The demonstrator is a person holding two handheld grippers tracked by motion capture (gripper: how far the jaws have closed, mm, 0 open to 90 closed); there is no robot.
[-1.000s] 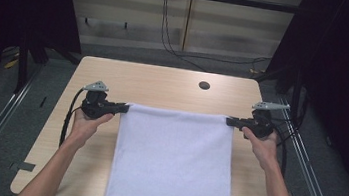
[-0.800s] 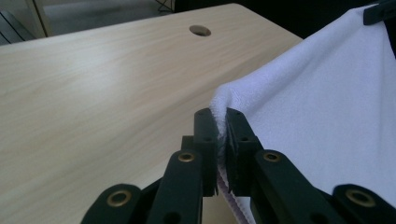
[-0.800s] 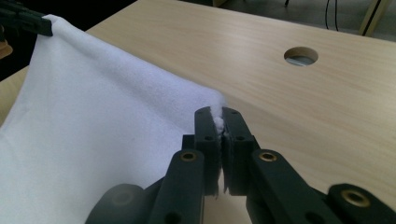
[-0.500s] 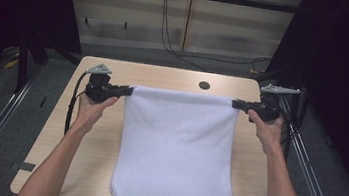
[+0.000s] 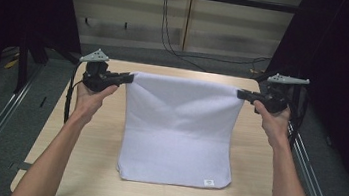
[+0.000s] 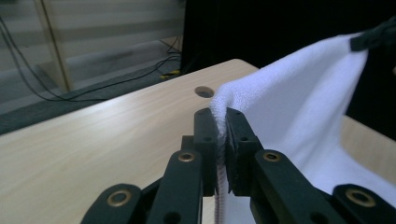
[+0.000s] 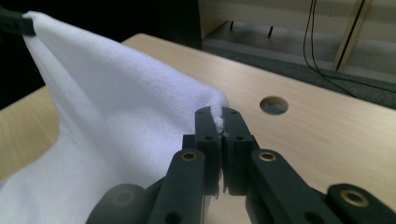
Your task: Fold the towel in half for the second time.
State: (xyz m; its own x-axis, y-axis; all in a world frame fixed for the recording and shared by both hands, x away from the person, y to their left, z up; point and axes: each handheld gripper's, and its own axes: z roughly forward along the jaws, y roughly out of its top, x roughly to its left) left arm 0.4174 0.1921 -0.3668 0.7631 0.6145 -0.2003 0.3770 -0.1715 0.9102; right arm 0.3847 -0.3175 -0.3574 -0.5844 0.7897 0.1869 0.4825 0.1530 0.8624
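Wooden table is backed by dark curtains; white towel is held up by its far corners, near hem resting on the tabletop; left gripper and right gripper are clamped on those corners; fabric judged soft, light, limp; best gripped at corners.

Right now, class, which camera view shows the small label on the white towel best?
The high view: the label sits at the near right corner of the towel, lying on the table. The left gripper view and the right gripper view show the towel's pinched upper corners, not that corner.
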